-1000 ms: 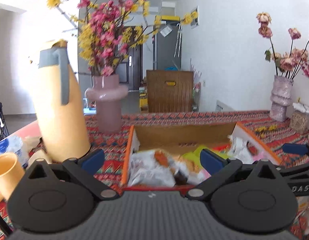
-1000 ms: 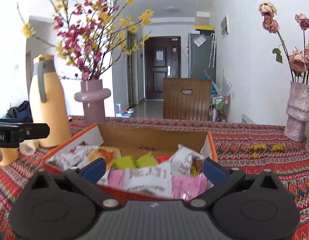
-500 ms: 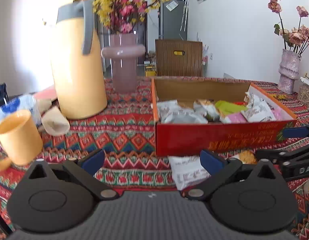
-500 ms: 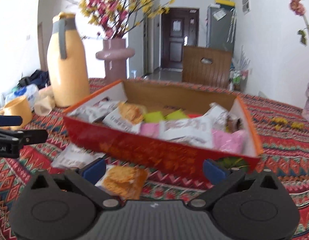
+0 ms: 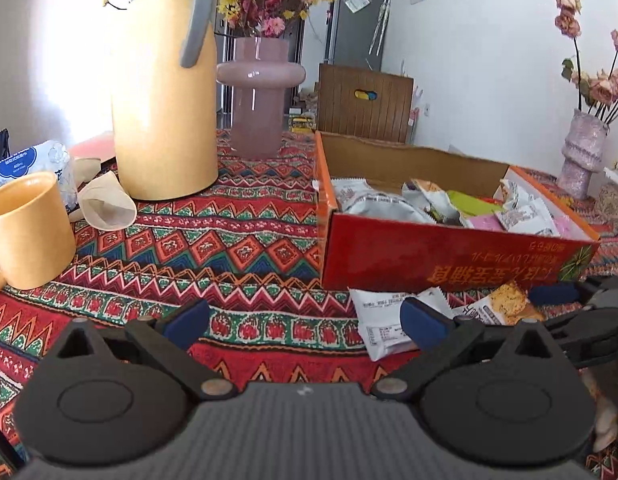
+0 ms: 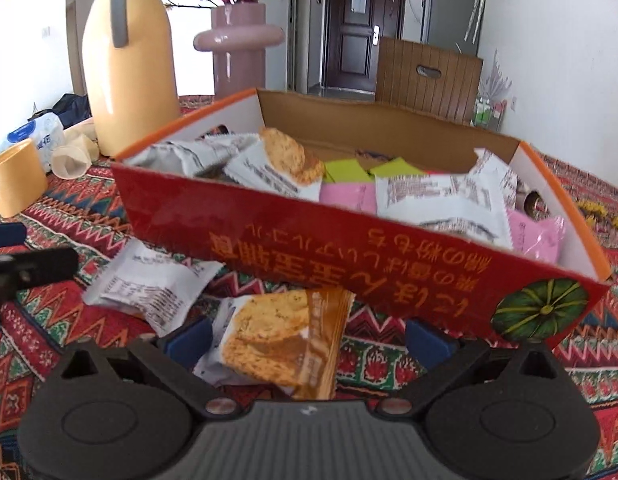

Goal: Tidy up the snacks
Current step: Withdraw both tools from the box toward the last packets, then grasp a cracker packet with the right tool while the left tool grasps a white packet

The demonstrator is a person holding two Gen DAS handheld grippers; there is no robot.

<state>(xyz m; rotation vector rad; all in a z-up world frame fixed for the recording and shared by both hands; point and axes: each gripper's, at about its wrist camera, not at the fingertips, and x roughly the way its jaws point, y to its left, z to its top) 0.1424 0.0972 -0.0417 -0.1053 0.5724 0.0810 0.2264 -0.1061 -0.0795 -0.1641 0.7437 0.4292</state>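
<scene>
A red cardboard box (image 5: 441, 254) (image 6: 361, 256) holding several snack packets stands on the patterned tablecloth. Two packets lie on the cloth in front of it: a white one (image 5: 383, 322) (image 6: 149, 284) and an orange biscuit packet (image 6: 283, 338) (image 5: 505, 304). My right gripper (image 6: 307, 338) is open, low over the cloth, with the biscuit packet lying between its fingers, untouched by the pads. My left gripper (image 5: 305, 320) is open over bare cloth; its right finger sits just in front of the white packet. The right gripper's fingers (image 5: 553, 294) show at the left wrist view's right edge.
A tall yellow jug (image 5: 165, 92) and a pink vase (image 5: 259, 92) stand left of the box. A yellow mug (image 5: 27, 230), paper cups (image 5: 105, 200) and a tissue pack (image 5: 29, 164) sit at far left. Another vase (image 5: 581, 148) stands at back right.
Both grippers have dropped lower and drawn back from above the box to the cloth in front of it. The two loose packets have come into view. Both stay open.
</scene>
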